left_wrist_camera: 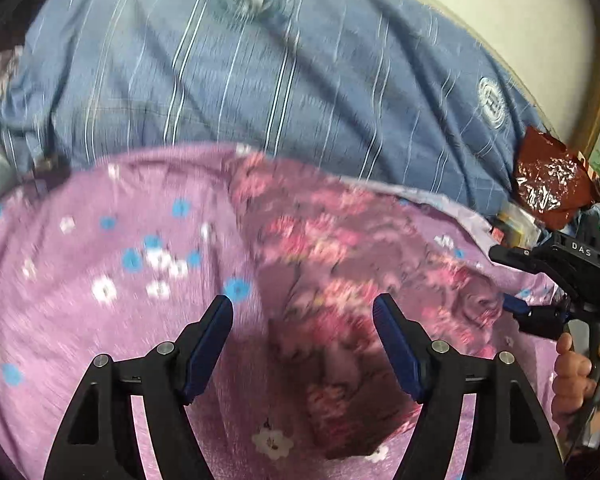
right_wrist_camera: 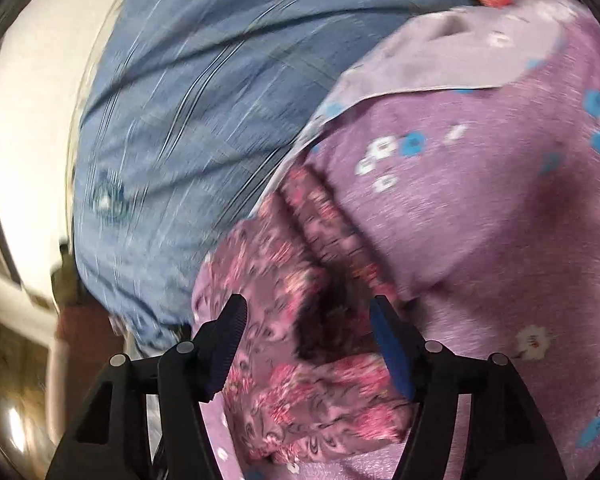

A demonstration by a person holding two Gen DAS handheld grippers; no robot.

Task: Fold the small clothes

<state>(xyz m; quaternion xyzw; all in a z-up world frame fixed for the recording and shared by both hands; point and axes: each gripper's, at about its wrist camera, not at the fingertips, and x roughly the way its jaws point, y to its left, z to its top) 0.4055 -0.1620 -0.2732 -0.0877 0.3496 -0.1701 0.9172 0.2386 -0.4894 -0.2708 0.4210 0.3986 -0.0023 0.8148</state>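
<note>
The small pink floral garment (right_wrist_camera: 300,320) lay on the purple sheet (left_wrist_camera: 80,260), directly ahead of the right gripper (right_wrist_camera: 306,320), whose spread jaws straddled its crumpled edge without gripping it. The left gripper (left_wrist_camera: 302,316) (also wide open and empty) hovered over the garment's other side, so the right seemed slightly nearer for a first pinch.

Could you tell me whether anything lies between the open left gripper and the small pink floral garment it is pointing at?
Nothing visible does. The left gripper is open, and the pink floral garment lies straight ahead on the purple flowered sheet, uncovered. The right gripper sits off at the garment's far right edge.
</note>
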